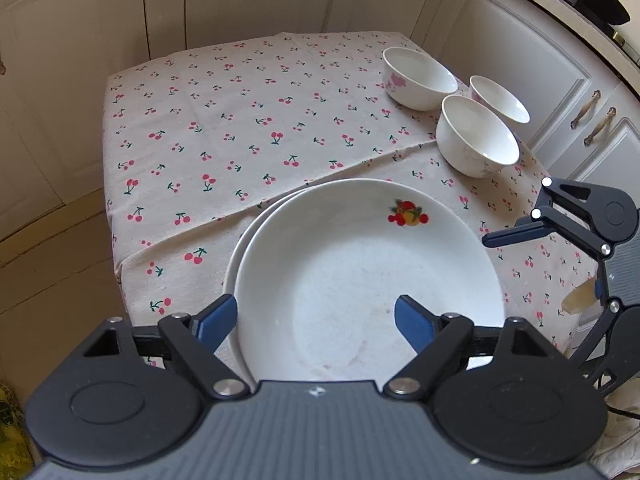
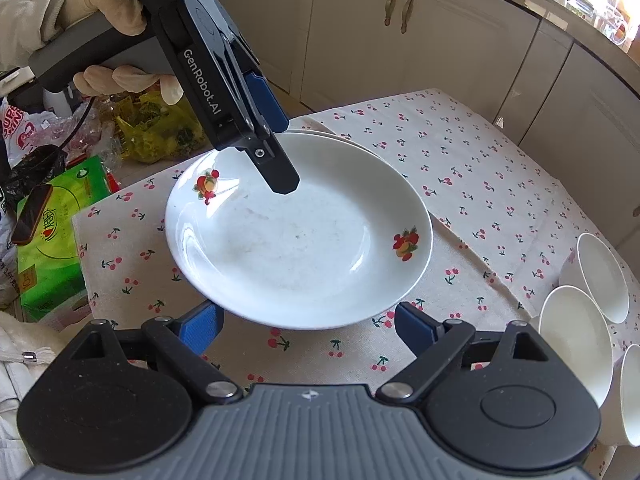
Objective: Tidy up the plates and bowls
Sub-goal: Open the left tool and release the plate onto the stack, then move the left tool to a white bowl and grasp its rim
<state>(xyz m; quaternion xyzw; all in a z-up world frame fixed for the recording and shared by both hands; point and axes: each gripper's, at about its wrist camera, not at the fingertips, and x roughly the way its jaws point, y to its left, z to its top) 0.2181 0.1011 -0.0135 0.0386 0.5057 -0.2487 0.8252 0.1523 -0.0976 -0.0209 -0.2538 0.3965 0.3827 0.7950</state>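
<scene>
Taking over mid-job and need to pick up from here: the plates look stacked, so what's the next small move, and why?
Probably swing the right gripper, jaws open and empty, toward the nearest bowl. The top plate already sits on the lower plate, slightly offset, while three bowls stand separately on the tablecloth. The left gripper is open over the plates, holding nothing.

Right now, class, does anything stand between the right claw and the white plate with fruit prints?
Nothing visible does. The right claw is open, with only bare cherry-print tablecloth before the white fruit-print plate. The left claw hangs over the plate's far side.
</scene>
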